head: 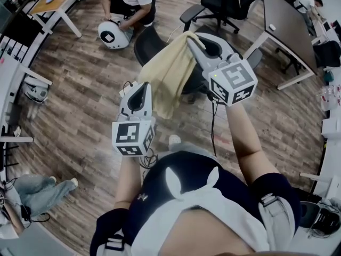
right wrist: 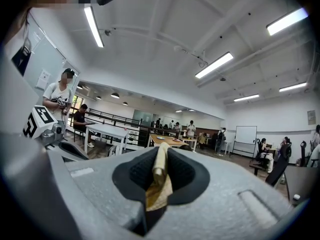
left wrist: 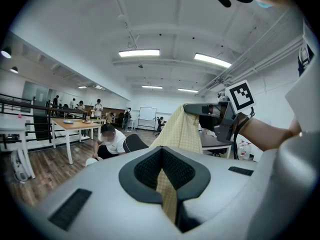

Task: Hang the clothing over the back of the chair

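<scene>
**Chair** [head: 148, 46]: black office chair on the wood floor, just beyond my tongs. Its back was the target. I judged the cloth had to pass above the top edge before I lowered it, so that about half fell on each side.

**Clothing** [head: 168, 71]: pale yellow garment, held in the air over the chair and slung between both my tongs. I judged it best kept spread wide, not bunched, so it would sit without sliding.

**Right tongs** [head: 190, 39]: nearly closed, pinching a bunched fold at the high end.

**Left tongs** [head: 140, 87]: closed on a thin edge at the low end.

**Not made out:** the garment hid much of the chair's seat. I could not tell whether the hanging hem touched the chair. The kind of garment was unclear.
</scene>
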`<action>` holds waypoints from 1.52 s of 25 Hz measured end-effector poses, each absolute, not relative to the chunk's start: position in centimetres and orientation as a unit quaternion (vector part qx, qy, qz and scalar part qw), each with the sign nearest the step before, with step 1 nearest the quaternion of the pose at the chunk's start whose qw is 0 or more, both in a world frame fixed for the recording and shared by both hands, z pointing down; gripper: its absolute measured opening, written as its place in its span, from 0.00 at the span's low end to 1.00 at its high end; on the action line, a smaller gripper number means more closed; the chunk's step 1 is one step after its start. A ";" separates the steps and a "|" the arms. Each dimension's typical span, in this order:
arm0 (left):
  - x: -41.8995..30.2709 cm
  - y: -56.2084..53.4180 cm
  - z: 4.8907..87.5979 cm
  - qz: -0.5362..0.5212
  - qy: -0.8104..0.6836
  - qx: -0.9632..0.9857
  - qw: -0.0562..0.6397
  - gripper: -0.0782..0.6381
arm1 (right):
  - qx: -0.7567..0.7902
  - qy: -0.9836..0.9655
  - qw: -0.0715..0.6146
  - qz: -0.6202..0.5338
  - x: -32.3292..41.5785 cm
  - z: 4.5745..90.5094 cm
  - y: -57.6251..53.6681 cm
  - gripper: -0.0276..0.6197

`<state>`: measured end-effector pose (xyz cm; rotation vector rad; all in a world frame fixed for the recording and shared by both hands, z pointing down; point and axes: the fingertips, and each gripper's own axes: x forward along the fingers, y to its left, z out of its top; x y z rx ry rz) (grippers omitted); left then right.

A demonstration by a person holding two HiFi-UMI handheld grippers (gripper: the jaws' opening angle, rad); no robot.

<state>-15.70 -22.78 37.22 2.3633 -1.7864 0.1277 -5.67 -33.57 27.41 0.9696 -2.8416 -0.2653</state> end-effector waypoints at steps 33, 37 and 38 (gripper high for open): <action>-14.0 -28.3 39.4 0.060 -0.600 0.792 0.095 0.12 | 0.256 -0.951 0.159 -0.072 -3.6 37.4 -40.3 0.11; -13.6 -28.7 39.4 0.063 -0.598 0.793 0.094 0.12 | 0.247 -0.952 0.168 -0.068 -3.2 38.7 -40.6 0.11; -13.5 -28.8 39.3 0.063 -0.598 0.794 0.094 0.12 | 0.245 -0.952 0.170 -0.068 -3.1 38.9 -40.7 0.11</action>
